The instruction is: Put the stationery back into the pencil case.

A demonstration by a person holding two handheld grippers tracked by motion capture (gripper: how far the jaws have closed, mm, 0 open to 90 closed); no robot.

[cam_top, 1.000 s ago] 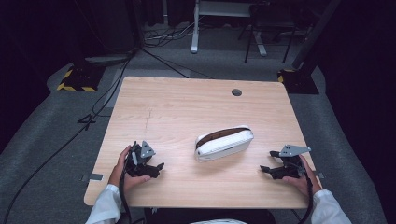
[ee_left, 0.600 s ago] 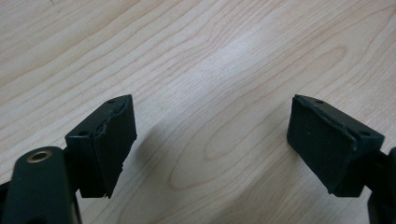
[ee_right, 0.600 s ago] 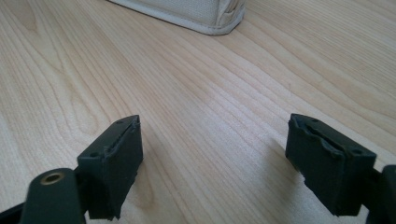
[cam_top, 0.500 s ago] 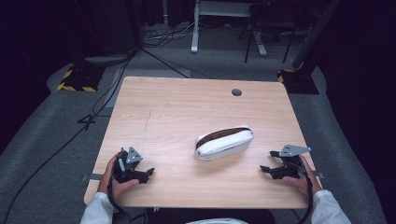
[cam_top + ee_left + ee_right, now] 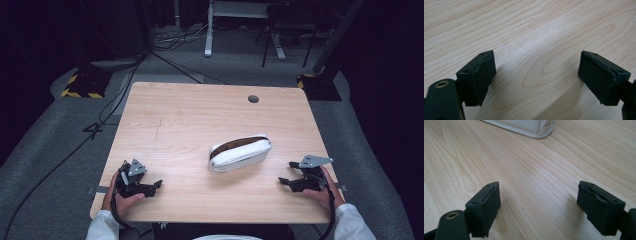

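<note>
— Dark floor and cables all round, and on my side a pale wooden table (image 5: 200, 115) with one thing on it. What do you make of it?

— I see a white zip pouch (image 5: 240, 153) lying on its side right of the middle, its dark opening strip facing the far edge. It lies between my two grippers, well apart from the left one, nearer the right.

— And the grippers?

— My left gripper (image 5: 156, 185) rests low at the near left corner, jaws spread wide with bare wood between them. My right gripper (image 5: 285, 181) sits at the near right edge, jaws equally wide, holding nothing; its own view catches a corner of the pouch (image 5: 534, 127) ahead.

— So where are we?

— I judge nothing is grasped yet; this is the approach. Next I need to bring the right gripper forward to the pouch's near end and steady the other end with the left.
</note>
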